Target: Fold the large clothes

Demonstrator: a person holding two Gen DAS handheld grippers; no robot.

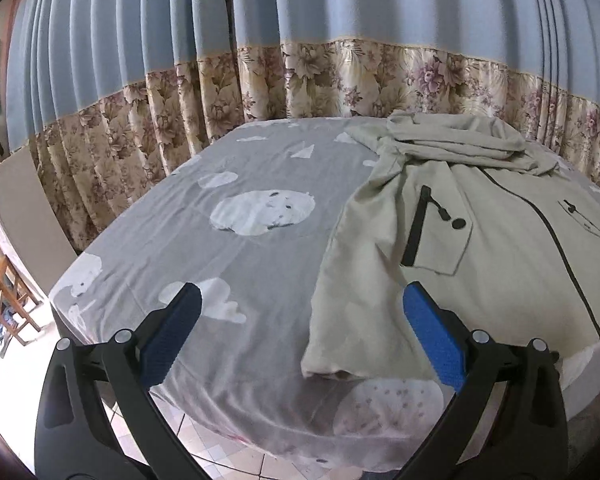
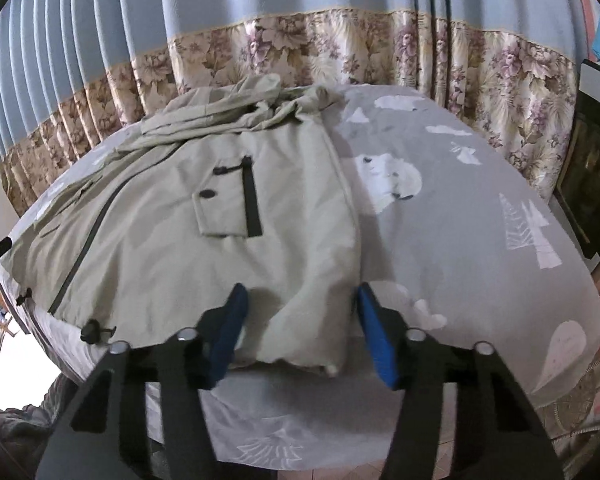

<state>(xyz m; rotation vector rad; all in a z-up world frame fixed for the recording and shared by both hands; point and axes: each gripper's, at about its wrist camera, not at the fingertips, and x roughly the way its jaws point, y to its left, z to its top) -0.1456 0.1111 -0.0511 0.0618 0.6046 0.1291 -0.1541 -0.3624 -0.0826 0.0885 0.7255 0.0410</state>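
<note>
A large beige jacket with black zips and a chest pocket lies spread on a bed with a grey sheet. Its sleeves and hood are bunched at the far end. My left gripper is open and empty, above the jacket's near left hem corner. In the right wrist view the jacket fills the left half of the bed. My right gripper is open, its blue pads either side of the jacket's near right hem corner, just above it.
Blue and floral curtains hang behind the bed. A wooden chair stands on the tiled floor at the left. A dark cabinet stands at the right. The grey sheet to the right of the jacket is bare.
</note>
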